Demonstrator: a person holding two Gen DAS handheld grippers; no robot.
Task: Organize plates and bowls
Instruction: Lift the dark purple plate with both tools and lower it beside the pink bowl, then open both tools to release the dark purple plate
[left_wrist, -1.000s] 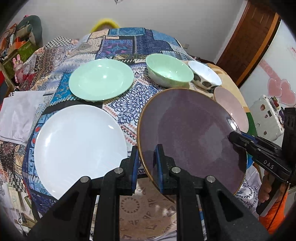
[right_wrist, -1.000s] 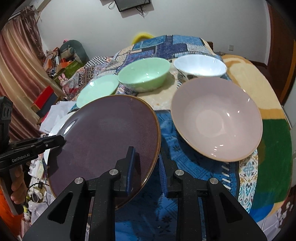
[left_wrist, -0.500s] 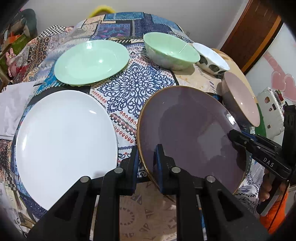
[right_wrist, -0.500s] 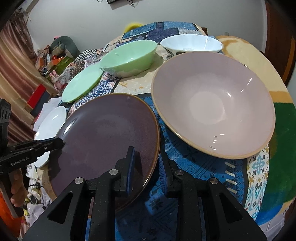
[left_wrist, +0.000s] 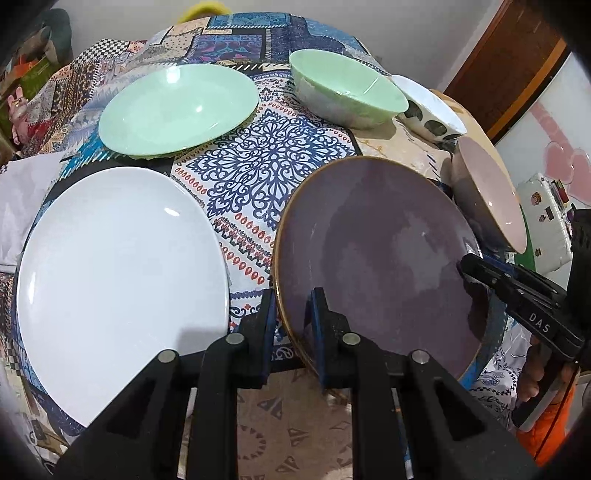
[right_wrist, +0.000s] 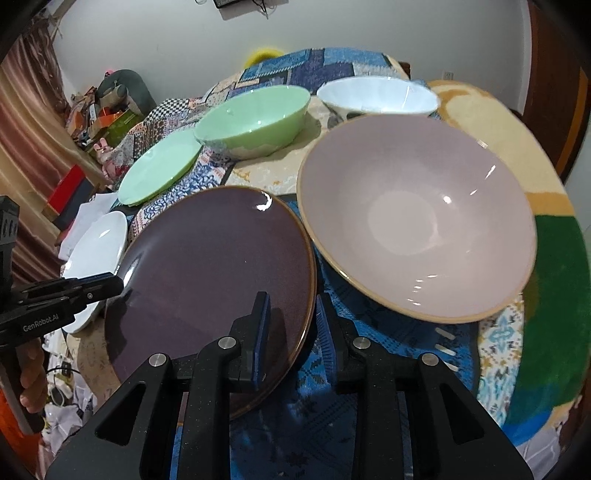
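A dark purple plate (left_wrist: 369, 258) with a gold rim lies low over the patterned cloth, between a large white plate (left_wrist: 110, 277) and a pink bowl (right_wrist: 417, 221). My left gripper (left_wrist: 290, 325) is shut on the purple plate's near left rim. On the opposite rim, my right gripper (right_wrist: 291, 325) is opening. The purple plate (right_wrist: 207, 266) is still between its jaws, but a gap shows beside the right pad. Each gripper also appears in the other's view: right gripper (left_wrist: 476, 269), left gripper (right_wrist: 110, 288).
At the back stand a green plate (left_wrist: 177, 107), a green bowl (left_wrist: 347, 88) and a white bowl with dark spots (left_wrist: 432, 110). The pink bowl (left_wrist: 491, 195) sits close against the purple plate's right side. A hand grips each handle at the table's edge.
Both grippers came down toward the table with the purple plate, which now sits lower beside the pink bowl. The right gripper's jaws stand slightly wider than before.
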